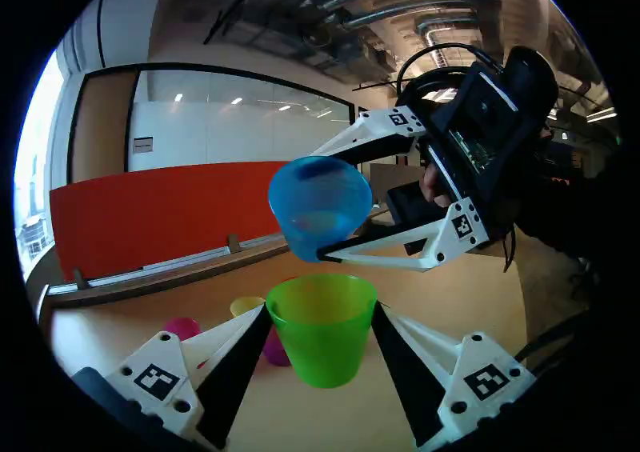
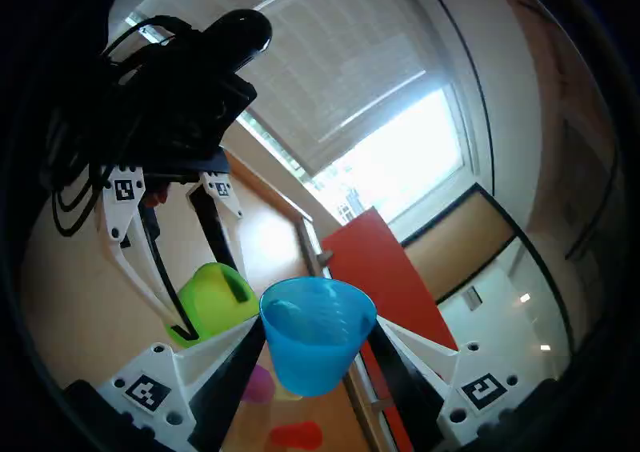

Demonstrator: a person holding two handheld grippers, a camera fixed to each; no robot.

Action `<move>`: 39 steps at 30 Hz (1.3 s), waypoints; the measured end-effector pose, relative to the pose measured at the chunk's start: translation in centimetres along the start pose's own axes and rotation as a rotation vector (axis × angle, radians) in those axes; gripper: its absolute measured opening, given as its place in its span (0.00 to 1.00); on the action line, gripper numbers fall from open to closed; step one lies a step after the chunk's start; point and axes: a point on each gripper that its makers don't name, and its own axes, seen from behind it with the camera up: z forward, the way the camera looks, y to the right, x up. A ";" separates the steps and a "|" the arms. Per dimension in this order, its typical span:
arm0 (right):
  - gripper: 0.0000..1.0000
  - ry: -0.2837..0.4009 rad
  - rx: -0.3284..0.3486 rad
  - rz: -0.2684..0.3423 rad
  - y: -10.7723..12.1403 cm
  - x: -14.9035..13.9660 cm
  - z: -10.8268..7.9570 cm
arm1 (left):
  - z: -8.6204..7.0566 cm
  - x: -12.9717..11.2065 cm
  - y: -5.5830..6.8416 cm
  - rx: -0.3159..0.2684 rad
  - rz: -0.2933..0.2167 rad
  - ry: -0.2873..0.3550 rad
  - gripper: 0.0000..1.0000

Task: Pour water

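My left tongs pinch the translucent green plastic cup by its sides, upright with its mouth up, ready to catch the pour. Just above it my right tongs pinch the translucent blue plastic cup, tipped on its side to empty downward. I cannot tell whether water is running. Beyond, a small pink cup and a yellow cup stand on the pale wooden counter.

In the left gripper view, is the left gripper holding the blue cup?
No: the left gripper clamps the green cup; the blue cup sits in the right gripper.
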 end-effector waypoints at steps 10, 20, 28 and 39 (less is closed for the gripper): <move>0.91 -0.013 0.007 -0.061 0.3 0.0 0.4 | 0.1 0.2 -0.2 -0.001 -0.008 0.004 0.88; 0.91 -0.023 0.010 -0.114 0.6 0.0 0.6 | 0.1 0.2 -0.2 -0.001 -0.007 0.005 0.88; 0.91 -0.029 0.012 -0.148 0.8 0.0 0.6 | 0.2 0.3 -0.2 0.000 -0.006 0.007 0.88; 0.91 -0.035 0.025 -0.195 0.7 0.0 0.8 | 0.2 0.4 -0.5 0.000 -0.001 0.007 0.88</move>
